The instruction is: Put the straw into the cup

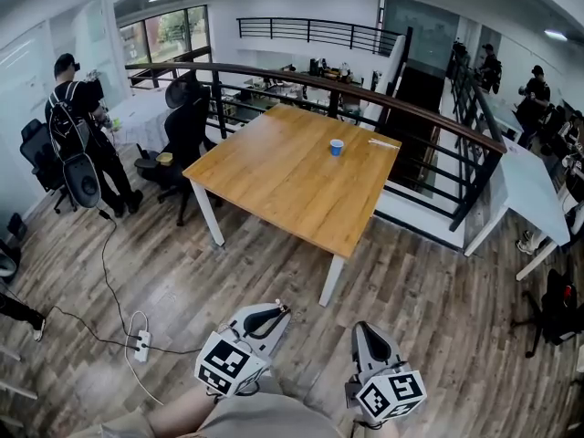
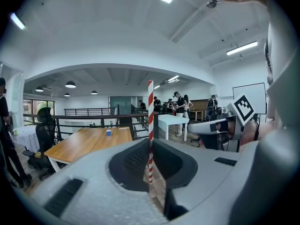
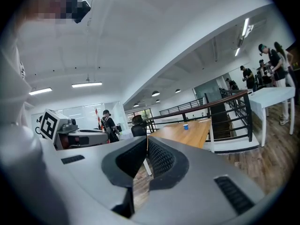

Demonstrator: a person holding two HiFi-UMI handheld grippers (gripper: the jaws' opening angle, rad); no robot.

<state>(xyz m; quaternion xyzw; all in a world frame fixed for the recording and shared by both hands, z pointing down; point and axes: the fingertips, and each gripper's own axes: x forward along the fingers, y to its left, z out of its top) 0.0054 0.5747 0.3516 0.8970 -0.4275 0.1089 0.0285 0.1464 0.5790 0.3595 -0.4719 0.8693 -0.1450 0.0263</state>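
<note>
Out front, the left claw [image 2: 150, 142] is pinching the red-and-white striped straw [image 2: 150, 102] upright; right claw [image 3: 146, 139] is sitting closed, empty. Try keeping it vertical approaching the small blue cup [image 1: 337, 147].

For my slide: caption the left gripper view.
Left hand-held gripper holds a striped straw upright; blue cup sits on the table beyond.

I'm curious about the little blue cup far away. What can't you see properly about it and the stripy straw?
- Inside the cup: too small and far in every view.
- White thing beside it on the table: head view, too small to name.
- Straw: clear in the left tool in the left gripper view, but too thin to find in the head view.
</note>
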